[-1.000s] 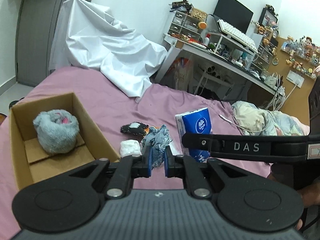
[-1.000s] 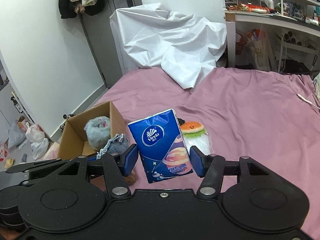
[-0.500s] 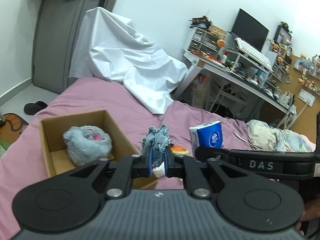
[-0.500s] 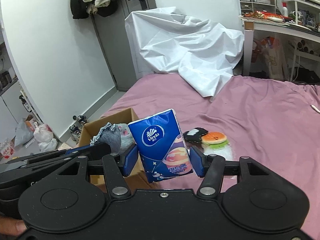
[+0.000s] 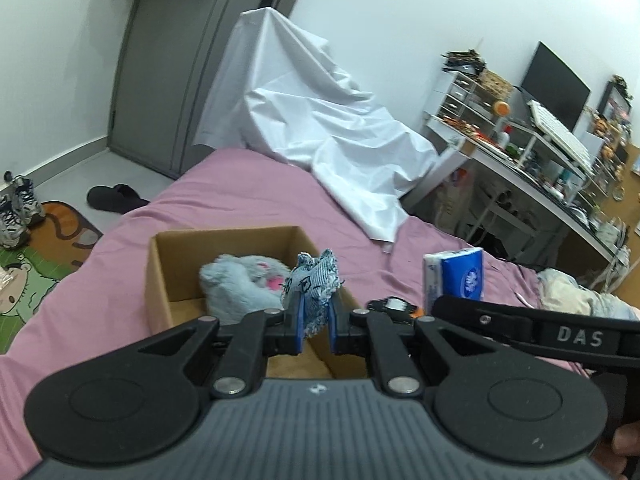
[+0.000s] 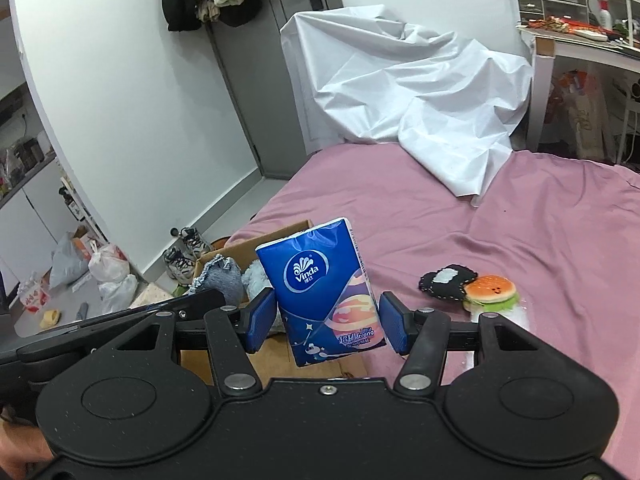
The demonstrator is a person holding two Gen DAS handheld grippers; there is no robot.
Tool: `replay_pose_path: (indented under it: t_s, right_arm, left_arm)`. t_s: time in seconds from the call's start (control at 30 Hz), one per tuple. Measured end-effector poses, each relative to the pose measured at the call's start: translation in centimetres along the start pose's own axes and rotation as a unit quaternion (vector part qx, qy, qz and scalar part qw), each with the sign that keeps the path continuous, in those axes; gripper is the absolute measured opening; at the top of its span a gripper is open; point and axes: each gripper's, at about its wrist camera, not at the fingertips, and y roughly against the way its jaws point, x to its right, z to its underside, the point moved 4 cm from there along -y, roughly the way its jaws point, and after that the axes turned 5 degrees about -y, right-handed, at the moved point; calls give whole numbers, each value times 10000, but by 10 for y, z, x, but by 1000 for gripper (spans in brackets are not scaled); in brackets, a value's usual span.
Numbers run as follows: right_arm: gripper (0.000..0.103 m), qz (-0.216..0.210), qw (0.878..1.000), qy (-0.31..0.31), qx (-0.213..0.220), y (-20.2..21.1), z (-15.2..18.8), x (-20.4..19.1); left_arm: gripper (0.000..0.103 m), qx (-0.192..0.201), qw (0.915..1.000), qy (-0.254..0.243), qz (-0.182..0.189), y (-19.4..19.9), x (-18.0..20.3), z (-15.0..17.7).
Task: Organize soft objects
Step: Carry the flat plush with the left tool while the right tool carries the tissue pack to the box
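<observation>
Cardboard box [image 5: 160,276] on the pink bed [image 5: 248,196], both hands carrying soft things toward it.

The box, open-topped near the bed's edge, holds a grey plush toy [image 5: 240,284]. Compared with a second ago, the box has come nearer the middle of the left view, now right ahead of the left gripper [image 5: 315,322], whose fingers are pinched tight on a denim pouch [image 5: 314,280] above the box's near wall. The right gripper [image 6: 326,318], just right of the box, clamps an upright blue tissue pack [image 6: 324,284], its grip unchanged. Further right of the box, on the bed, lie a black patch toy [image 6: 446,280] and a burger plush [image 6: 490,292], touching.
</observation>
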Motion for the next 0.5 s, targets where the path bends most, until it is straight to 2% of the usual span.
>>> replay_pose_path:
  t_s: [0.5]
  right_arm:
    - [55, -38, 9994, 208, -281, -40, -2, -20]
  left_arm:
    - [11, 68, 9986, 374, -356, -32, -45, -5]
